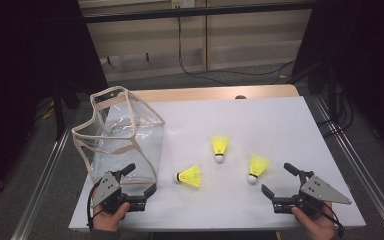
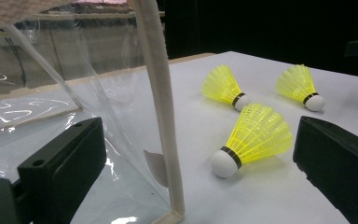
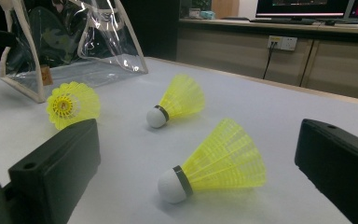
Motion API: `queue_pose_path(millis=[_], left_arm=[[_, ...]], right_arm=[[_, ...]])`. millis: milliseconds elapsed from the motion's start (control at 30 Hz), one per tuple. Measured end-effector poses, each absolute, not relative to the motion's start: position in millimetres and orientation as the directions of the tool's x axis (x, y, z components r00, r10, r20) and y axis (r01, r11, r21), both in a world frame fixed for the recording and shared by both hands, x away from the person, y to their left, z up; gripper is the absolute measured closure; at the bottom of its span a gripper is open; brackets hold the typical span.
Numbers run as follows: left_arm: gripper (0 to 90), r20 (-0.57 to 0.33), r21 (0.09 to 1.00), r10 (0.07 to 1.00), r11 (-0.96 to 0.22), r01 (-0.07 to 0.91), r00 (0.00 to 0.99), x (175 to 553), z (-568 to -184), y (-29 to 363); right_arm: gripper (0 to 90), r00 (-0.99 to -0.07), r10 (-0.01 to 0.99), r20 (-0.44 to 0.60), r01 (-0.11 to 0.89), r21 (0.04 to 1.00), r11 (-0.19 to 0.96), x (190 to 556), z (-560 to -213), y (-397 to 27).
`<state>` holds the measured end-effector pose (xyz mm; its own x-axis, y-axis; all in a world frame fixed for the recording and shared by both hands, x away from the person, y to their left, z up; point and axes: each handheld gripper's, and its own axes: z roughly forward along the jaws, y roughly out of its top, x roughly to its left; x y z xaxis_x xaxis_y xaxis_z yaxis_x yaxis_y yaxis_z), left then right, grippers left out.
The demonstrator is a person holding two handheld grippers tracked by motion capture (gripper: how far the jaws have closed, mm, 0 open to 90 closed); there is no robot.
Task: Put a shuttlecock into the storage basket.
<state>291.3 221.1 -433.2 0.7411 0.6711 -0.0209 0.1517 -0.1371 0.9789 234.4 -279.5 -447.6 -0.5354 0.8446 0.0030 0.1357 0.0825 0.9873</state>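
Nothing is packed yet: all three yellow shuttlecocks lie on the white table (image 1: 280,125), outside the clear bag (image 1: 122,135) standing at its left. The left gripper (image 1: 140,180) is spread wide with the bag's trimmed front edge between its jaws, probably not pressed. The right gripper (image 1: 277,180) gapes empty just short of the right shuttlecock (image 1: 256,167). The left shuttlecock (image 1: 190,176) and the middle shuttlecock (image 1: 220,147) lie untouched. Every pickup remains.

Both hands rest low, left gripper (image 1: 139,179) and right gripper (image 1: 276,179) spread wide, fingers empty.
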Motion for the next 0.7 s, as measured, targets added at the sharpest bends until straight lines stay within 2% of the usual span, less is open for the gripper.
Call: queue_pose_path(millis=[700], left_arm=[[2.7, -0.026, 0.977, 0.640, -0.145, 0.154, 0.768, 288.9, -432.7, 208.3]], right_arm=[[0.1, -0.527, 0.850, 0.008, 0.135, 0.988, 0.075, 234.2, -447.7, -283.6]])
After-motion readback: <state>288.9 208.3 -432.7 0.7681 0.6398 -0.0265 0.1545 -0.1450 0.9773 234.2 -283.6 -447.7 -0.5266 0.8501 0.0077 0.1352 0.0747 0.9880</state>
